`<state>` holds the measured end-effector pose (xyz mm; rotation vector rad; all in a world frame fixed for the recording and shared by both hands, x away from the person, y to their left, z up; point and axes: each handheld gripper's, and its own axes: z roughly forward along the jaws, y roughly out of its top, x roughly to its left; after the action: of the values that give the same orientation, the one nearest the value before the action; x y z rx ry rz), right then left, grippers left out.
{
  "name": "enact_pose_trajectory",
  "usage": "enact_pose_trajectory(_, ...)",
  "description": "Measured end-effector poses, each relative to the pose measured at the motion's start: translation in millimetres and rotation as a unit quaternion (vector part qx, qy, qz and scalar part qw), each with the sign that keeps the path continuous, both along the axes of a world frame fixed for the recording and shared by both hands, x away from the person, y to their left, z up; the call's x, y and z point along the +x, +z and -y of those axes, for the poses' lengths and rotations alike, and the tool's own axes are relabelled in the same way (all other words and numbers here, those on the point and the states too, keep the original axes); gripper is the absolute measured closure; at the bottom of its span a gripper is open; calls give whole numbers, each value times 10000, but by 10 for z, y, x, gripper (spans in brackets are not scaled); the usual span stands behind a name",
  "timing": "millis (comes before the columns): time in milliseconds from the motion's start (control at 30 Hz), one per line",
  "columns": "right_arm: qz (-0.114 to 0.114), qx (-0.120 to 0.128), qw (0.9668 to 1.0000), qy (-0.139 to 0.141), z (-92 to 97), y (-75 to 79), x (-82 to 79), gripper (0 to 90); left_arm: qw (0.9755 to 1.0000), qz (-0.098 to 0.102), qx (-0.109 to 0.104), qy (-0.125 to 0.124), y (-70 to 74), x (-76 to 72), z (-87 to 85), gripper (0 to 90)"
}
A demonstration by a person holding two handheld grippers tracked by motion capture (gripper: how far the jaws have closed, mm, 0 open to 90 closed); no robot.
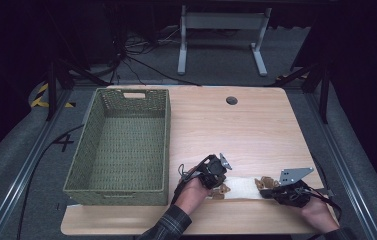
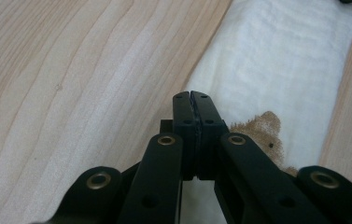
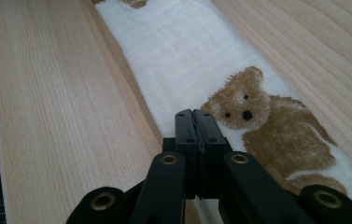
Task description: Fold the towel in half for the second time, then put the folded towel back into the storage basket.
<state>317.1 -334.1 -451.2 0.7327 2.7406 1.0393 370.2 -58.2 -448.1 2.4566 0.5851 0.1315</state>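
Evidently the work in hand was handling a white cloth point(image 1: 243, 189) printed with brown bears, which lay as a narrow folded strip near the front edge of the table point(image 1: 256, 130), well apart from the green woven basket point(image 1: 121, 145) on the table's left side. The left hand-held gripper point(image 1: 219, 186) sat at the strip's left end and the right hand-held gripper point(image 1: 271, 187) at its right end. In the left gripper view the jaws were clenched tight together over the cloth's edge beside a bear print point(image 2: 264, 133); in the right gripper view they were likewise pressed together just beside another bear print point(image 3: 267, 135). Whether either pair had fabric pinched between its tips I could not tell; the tips looked to rest at the cloth's border. By my reading, the step was taking up both ends of the folded strip. The next move probably called for lifting both ends evenly, keeping the fold from slipping open, and carrying the cloth left toward the basket.
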Motion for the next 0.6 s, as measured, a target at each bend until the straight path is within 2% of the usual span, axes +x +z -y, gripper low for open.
enact_pose_trajectory(233, 36, -31, 10000, 32, -2, 0, 22, 896, 9999, -137, 14, 18, 5, -20, -50, 898)
enact_pose_trajectory(300, 13, -23, 10000, 18, -3, 1, 32, 896, 9999, -133, -26, 19, 0, -22, -57, 898)
enact_pose_trajectory(600, 3, -9, 9999, -100, 8, 3, 169, 896, 9998, -174, 52, -7, 11, -138, -93, 898)
